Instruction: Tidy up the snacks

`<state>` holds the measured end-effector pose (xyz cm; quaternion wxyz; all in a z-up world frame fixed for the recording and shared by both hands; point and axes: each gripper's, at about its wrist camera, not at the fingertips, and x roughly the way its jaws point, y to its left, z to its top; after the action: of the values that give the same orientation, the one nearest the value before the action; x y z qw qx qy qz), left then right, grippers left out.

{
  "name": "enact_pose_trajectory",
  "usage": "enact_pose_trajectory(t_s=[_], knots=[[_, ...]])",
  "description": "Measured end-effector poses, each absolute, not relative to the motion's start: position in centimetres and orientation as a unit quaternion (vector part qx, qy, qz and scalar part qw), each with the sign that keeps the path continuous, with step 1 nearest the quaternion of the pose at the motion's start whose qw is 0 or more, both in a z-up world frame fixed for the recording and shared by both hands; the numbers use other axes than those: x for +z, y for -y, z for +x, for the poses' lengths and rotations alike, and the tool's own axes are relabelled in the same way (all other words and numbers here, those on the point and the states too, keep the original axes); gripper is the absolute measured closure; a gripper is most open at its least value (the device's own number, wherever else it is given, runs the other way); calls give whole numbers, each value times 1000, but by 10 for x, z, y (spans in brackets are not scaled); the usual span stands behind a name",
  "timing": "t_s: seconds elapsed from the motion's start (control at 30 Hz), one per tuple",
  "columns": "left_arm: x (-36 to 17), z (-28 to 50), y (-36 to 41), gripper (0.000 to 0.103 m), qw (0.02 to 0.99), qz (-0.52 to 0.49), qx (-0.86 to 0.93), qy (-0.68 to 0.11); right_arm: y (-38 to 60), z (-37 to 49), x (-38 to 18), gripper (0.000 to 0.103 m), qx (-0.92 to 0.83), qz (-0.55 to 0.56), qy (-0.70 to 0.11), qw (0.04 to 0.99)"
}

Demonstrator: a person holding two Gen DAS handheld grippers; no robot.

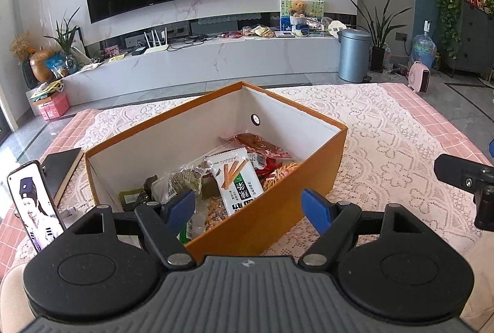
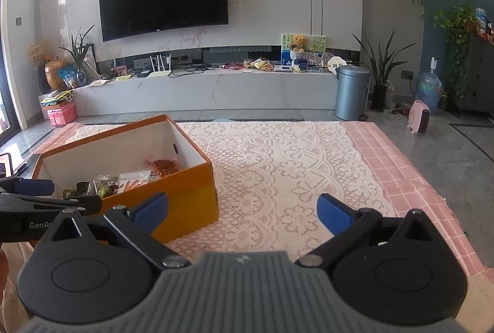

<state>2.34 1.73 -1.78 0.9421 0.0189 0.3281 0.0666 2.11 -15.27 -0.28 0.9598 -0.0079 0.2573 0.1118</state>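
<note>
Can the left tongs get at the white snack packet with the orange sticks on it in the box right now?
Probably yes. The left tongs are open and empty, right above the open-topped orange box, and the white packet lies on top of the pile, uncovered.

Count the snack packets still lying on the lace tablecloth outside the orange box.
0. The lace tablecloth shows no loose packets; every visible snack, such as the white stick-snack packet, lies inside the orange box. The box may hide some.
</note>
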Motion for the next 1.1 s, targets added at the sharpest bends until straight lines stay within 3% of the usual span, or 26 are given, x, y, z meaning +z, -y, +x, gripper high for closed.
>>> enact_pose_trajectory(t_s=[1.1], knots=[[-15,21,-17,11,941,18,70,-330,155,18,-2,4,111,-7,-252,961]])
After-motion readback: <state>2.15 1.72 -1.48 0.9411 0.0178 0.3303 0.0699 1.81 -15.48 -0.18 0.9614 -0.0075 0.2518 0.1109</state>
